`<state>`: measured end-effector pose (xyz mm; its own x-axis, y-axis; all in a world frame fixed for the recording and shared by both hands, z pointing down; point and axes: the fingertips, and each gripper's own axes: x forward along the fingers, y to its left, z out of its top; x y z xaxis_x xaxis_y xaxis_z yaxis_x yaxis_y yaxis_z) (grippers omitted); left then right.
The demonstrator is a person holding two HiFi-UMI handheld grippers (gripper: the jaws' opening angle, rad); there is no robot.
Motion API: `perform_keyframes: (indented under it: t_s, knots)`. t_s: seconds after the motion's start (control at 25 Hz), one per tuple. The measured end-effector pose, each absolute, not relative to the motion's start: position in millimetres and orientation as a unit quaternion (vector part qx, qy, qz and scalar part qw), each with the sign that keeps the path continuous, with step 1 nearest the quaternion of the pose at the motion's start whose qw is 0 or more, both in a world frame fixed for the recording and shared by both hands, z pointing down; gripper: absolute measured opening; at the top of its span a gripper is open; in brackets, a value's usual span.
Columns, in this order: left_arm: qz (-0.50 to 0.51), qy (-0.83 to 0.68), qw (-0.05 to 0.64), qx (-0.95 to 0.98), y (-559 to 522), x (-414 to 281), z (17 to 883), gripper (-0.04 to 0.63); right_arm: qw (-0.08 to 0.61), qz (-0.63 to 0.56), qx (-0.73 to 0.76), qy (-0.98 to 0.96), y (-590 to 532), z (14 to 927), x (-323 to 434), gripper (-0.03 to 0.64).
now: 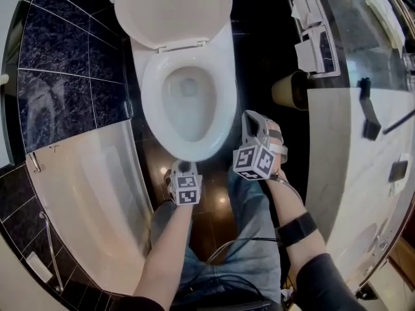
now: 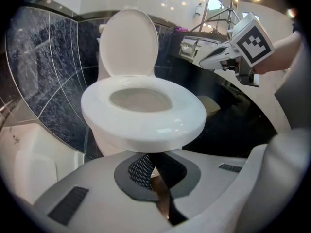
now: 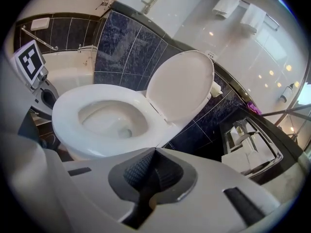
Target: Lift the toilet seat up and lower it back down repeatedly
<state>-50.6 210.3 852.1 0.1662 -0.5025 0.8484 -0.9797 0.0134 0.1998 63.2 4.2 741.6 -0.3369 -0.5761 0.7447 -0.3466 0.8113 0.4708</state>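
Left gripper (image 1: 183, 167) and right gripper (image 1: 251, 118) (both closed) face lowered toilet seat (image 1: 154, 109).

Dark marbled wall tiles (image 1: 58, 57); glossy dark floor (image 1: 217, 203); white bathtub (image 1: 91, 186) left; pale counter (image 1: 350, 154) right; tan bin (image 1: 288, 91), perhaps.

head view steeply down over toilet (image 1: 150, 96); both gripper views low, close at its front (from opposite sides).

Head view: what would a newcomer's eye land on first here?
A white toilet fills the middle, its lid raised and its seat down, against dark marbled tiles. Just in front of the bowl, a person holds the left gripper and the right gripper, each carrying a cube with black-and-white square markers.
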Motion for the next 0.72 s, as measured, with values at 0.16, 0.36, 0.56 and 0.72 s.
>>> perform_keyframes:
  t_s: [0.16, 0.36, 0.56, 0.72]
  knots:
    - [0.301, -0.555, 0.432, 0.645, 215, -46, 865, 0.000, 0.508, -0.106, 0.291, -0.804, 13, 753, 71, 0.017]
    - [0.321, -0.534, 0.465, 0.629, 229, -44, 882, 0.000, 0.507, -0.101, 0.300, -0.802, 11, 755, 72, 0.017]
    - [0.327, -0.531, 0.453, 0.637, 238, -42, 882, 0.000, 0.505, -0.100, 0.303, -0.802, 8, 757, 73, 0.017]
    - [0.319, -0.543, 0.440, 0.641, 229, -52, 866, 0.000, 0.504, -0.093, 0.305, -0.803, 13, 751, 71, 0.017]
